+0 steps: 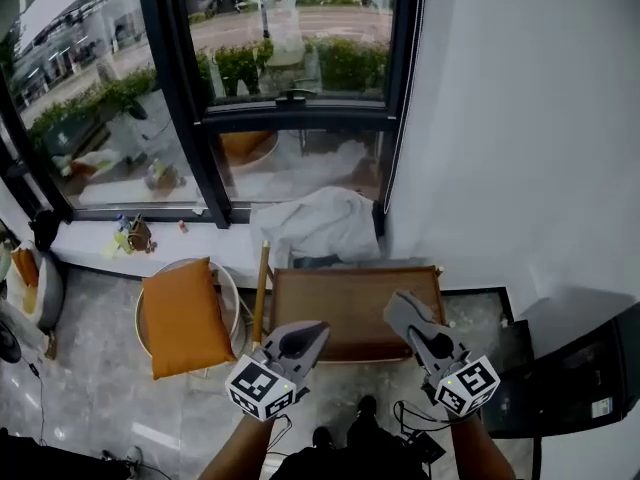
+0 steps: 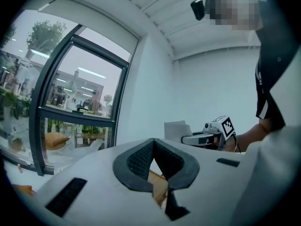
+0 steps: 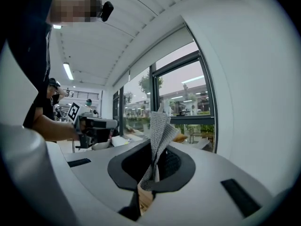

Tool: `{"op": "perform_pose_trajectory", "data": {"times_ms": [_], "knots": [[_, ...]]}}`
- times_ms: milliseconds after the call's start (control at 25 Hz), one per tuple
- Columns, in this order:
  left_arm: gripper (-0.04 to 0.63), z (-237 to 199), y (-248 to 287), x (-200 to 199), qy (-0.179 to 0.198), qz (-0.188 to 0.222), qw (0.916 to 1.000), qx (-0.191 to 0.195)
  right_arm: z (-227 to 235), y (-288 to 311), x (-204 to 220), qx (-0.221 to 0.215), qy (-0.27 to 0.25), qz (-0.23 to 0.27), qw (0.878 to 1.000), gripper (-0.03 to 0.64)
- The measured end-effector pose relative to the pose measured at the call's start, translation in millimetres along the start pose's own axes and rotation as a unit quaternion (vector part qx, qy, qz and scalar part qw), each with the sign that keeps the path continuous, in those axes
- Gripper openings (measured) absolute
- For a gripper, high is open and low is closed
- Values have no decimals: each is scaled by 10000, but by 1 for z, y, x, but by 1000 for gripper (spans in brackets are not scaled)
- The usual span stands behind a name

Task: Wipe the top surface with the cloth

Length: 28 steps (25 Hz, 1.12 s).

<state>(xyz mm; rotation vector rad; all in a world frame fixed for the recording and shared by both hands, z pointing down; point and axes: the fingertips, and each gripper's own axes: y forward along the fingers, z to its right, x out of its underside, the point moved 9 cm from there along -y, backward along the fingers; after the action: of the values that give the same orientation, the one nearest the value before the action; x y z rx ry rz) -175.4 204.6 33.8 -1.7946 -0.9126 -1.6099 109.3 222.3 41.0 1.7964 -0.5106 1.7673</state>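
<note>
A small wooden table (image 1: 345, 303) stands below me under the window. Both grippers hover over its near edge. My right gripper (image 1: 398, 301) is shut on a grey textured cloth (image 3: 160, 133), which sticks up from between its pads in the right gripper view; the cloth does not show in the head view. My left gripper (image 1: 318, 329) is at the table's near left corner. Its pads (image 2: 141, 161) meet at the tips with nothing between them. A strip of the wood (image 2: 158, 186) shows under the left gripper's jaws. Each gripper view shows the other gripper held level, the right gripper (image 2: 207, 136) and the left gripper (image 3: 96, 124).
A white fabric heap (image 1: 318, 223) lies on the window sill behind the table. An orange cushion (image 1: 185, 318) rests on a round stool to the left. A white wall (image 1: 510, 138) closes the right side, with a dark box (image 1: 590, 383) on the floor beside it. Cables (image 1: 415, 418) trail near my feet.
</note>
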Motion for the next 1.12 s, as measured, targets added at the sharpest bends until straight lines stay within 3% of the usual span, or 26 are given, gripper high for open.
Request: {"op": "perform_pose_trajectory", "data": {"times_ms": [240,520,880,1120], "knots": [[11,24,-27,16,-324,108,9992,212,-48,-14,12,-198,12,-187,9996,28],[11,70,-63,14,-197,-18,9997,139,-77,-50,12,-404,-10,-11,9992,28],[11,179,-108,48,-509,105,9982,-303,-125,-156,40,-685,259,164,9972,28],[11,244,-125,69,-707,-148,9971,-239,-151,-212,58,-815,420,37,9958,28]]}}
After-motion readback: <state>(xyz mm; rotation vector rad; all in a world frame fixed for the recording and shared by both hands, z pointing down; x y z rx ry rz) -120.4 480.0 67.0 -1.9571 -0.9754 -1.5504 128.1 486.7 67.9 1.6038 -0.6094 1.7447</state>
